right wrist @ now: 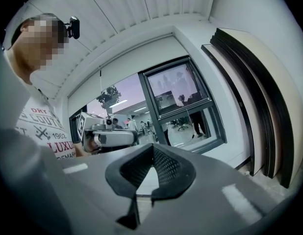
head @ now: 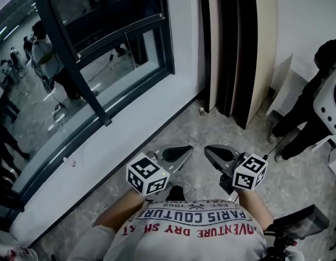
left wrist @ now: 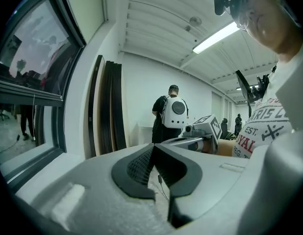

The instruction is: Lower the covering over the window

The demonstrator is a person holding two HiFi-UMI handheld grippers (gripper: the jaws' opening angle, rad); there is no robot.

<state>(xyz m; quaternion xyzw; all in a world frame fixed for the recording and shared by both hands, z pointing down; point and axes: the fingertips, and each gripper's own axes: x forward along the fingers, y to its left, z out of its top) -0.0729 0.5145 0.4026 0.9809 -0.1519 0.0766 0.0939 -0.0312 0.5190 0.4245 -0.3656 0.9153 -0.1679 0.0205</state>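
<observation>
Window covering: none drawn, and no view shows it. The dark-framed window point(head: 130, 48) at the left stands bare, so any blind is probably rolled above. Judged light and flexible, best worked by the thin cord point(right wrist: 100, 82) hanging at the pane. Left gripper point(head: 185, 150), right gripper point(head: 211, 150): fingers pressed together, empty.

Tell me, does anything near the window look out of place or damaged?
Nothing looks spilled or damaged. Tall panels lean against the wall beside the window, and a small object lies on the floor at their foot; what it is, I cannot tell.
</observation>
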